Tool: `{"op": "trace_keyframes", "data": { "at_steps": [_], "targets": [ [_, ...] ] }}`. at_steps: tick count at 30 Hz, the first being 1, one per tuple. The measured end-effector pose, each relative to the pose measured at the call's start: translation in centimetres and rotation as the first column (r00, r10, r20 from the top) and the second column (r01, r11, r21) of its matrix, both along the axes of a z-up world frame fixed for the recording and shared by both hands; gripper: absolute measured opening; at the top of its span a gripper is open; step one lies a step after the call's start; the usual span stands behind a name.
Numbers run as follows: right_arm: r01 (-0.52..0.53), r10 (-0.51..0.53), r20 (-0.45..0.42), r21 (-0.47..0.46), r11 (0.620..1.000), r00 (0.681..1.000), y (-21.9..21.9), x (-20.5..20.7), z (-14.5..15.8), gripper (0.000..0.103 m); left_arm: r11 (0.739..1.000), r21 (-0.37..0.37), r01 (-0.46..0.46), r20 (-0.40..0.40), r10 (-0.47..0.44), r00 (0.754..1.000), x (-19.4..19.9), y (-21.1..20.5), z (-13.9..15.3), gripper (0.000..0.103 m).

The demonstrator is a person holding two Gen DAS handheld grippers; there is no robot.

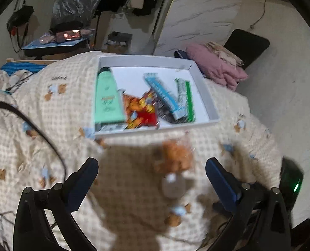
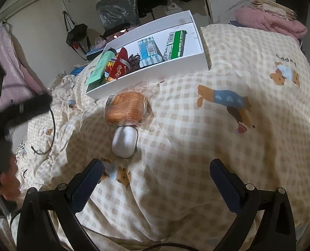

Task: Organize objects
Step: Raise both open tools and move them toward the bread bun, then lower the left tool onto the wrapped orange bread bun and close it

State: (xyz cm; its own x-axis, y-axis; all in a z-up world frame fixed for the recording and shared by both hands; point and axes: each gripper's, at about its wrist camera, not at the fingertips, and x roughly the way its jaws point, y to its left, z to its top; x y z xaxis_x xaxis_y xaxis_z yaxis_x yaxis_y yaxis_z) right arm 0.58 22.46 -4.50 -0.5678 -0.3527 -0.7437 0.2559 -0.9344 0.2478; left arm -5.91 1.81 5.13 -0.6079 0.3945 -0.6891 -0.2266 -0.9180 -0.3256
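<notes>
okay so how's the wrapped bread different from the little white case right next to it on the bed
The wrapped bread is orange-brown inside crinkled clear plastic; the white case is smooth, glossy and bare. The bread looks larger and lies nearer the white box; the case lies nearer the camera. Both rest on the checked blanket, outside the box.

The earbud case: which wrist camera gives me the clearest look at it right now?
The right wrist view. The earbud case is sharp there, lying on the blanket against the wrapped bread. In the left wrist view the earbud case is only a motion-blurred grey blob below the bread.
</notes>
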Motion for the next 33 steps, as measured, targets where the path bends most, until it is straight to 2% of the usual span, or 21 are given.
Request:
{"op": "trace_keyframes", "data": {
  "at_steps": [5, 7, 10, 13, 18, 29, 31, 32, 33],
  "targets": [
    [0.000, 0.000, 0.004, -0.001, 1.000, 1.000, 0.1, 0.0, -0.1, 0.103, 0.998, 0.058, -0.014, 0.054, 0.011, 0.998, -3.2, 1.1, 0.0, 0.102],
    [0.006, -0.005, 0.008, -0.005, 1.000, 1.000, 0.3, 0.0, -0.1, 0.102, 0.997, 0.069, -0.019, 0.081, 0.013, 0.997, -4.6, 1.7, -0.9, 0.102],
    [0.021, -0.021, 0.003, -0.013, 1.000, 1.000, 0.7, 0.2, 0.0, 0.103, 0.996, 0.092, -0.006, 0.164, -0.009, 0.986, -6.3, 3.2, -2.8, 0.102],
    [0.022, -0.022, 0.010, -0.014, 1.000, 1.000, 0.7, 0.2, 0.0, 0.103, 0.997, 0.071, -0.016, 0.214, 0.001, 0.977, -6.7, 4.4, -4.5, 0.102],
    [0.018, -0.018, 0.016, -0.017, 1.000, 1.000, 0.7, 0.4, -0.1, 0.103, 0.994, 0.108, -0.002, 0.264, -0.027, 0.964, -6.7, 4.8, -6.7, 0.102],
    [0.020, -0.019, 0.041, -0.024, 1.000, 0.999, 0.9, -0.1, -0.6, 0.103, 0.998, 0.049, 0.026, 0.330, -0.041, 0.943, -7.3, 6.0, -8.9, 0.102],
    [0.019, -0.018, 0.044, -0.023, 1.000, 0.999, 0.9, -0.2, -0.7, 0.103, 0.998, 0.067, 0.022, 0.346, -0.044, 0.937, -7.3, 5.7, -9.4, 0.098],
    [0.018, -0.017, 0.044, -0.022, 1.000, 0.999, 0.8, -0.2, -0.7, 0.103, 0.998, 0.066, 0.016, 0.345, -0.038, 0.938, -7.2, 5.4, -9.5, 0.084],
    [0.018, -0.017, 0.043, -0.021, 1.000, 0.999, 0.8, -0.1, -0.7, 0.103, 0.998, 0.061, 0.013, 0.331, -0.032, 0.943, -6.9, 5.0, -9.2, 0.077]
  ]
}}
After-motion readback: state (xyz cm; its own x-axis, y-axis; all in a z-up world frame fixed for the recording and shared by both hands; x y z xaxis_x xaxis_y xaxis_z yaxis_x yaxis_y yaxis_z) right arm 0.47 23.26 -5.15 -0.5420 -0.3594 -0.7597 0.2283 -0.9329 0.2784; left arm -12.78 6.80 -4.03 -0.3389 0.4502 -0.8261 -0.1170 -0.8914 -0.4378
